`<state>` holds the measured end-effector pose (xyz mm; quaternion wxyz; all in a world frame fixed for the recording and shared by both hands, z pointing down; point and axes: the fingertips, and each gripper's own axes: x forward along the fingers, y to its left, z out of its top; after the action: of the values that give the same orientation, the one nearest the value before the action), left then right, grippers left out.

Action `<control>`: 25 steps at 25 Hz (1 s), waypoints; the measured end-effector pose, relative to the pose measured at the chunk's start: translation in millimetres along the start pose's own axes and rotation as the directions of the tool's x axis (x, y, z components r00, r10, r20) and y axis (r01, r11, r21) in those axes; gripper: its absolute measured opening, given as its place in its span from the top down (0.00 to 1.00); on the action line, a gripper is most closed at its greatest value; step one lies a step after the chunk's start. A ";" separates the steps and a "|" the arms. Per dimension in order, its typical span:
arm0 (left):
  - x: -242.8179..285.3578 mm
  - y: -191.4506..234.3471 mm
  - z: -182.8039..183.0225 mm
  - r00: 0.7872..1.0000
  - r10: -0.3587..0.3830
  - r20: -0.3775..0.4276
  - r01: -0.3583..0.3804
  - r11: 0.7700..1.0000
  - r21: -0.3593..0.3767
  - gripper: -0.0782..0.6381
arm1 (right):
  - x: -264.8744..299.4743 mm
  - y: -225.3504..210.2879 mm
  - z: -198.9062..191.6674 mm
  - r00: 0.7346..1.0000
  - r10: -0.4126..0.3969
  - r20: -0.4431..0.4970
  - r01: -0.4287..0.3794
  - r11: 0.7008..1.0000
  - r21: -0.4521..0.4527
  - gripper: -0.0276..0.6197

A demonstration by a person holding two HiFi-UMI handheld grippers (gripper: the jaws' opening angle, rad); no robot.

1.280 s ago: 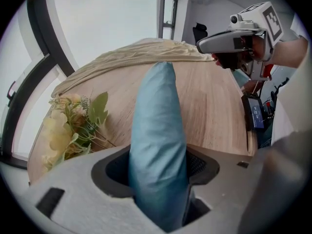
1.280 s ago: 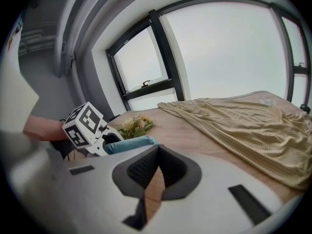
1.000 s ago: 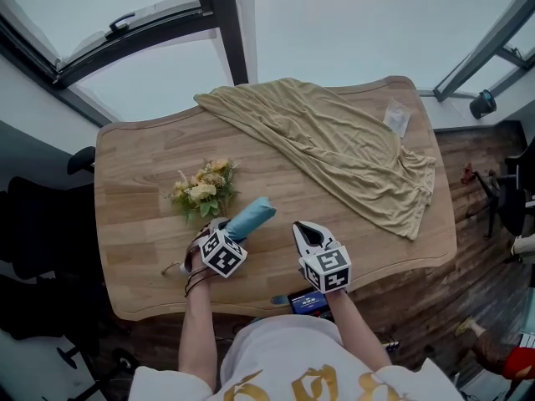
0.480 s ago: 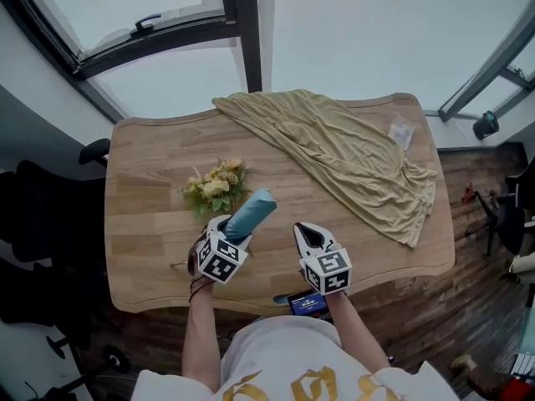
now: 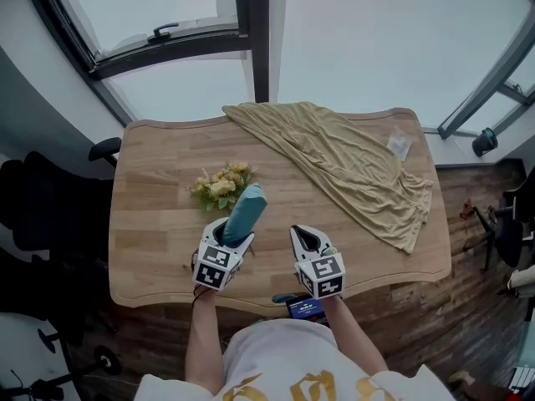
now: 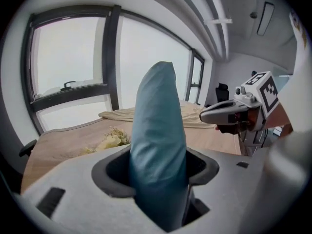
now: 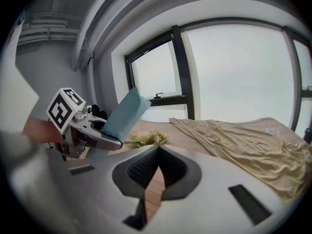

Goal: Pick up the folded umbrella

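1. Wooden table (image 5: 150,249): it sits under both grippers and runs out ahead of them toward the big windows.
2. Olive-tan cloth (image 5: 351,161): rumpled on the table, ahead and to the right of the right gripper, well apart from it. One edge droops over the table's right side.
3. Folded umbrella (image 5: 244,215): teal, in its sleeve, and clamped in the left gripper (image 5: 224,241). Both jaws press on its lower part. The rest pokes out past the jaws, tilted up and forward, and in the right gripper view its free end is clear of the tabletop.
4. Right gripper (image 5: 305,239): just to the right of the left one, not touching it, and hanging over the near edge of the table. The jaws are pinched together at the tips with nothing in them; you only see a sliver of wood through the slit below.
5. Bunch of pale yellow flowers (image 5: 221,184): lying on the table just ahead of the left gripper, next to the umbrella's far end.
6. Small clear packet (image 5: 399,145): far ahead-right of the right gripper, by the cloth's edge.
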<state>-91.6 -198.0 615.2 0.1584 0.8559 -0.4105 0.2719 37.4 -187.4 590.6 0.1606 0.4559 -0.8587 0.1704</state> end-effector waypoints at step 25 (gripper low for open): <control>-112.5 -46.1 38.7 0.905 0.041 0.423 -0.010 0.997 -0.074 0.49 | -55.6 53.2 57.8 0.981 -0.028 0.192 0.049 0.993 -0.104 0.94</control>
<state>-100.2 -119.6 515.0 0.0919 0.8830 -0.4555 0.0669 15.5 -144.3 507.4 0.1054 0.4774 -0.8690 0.0761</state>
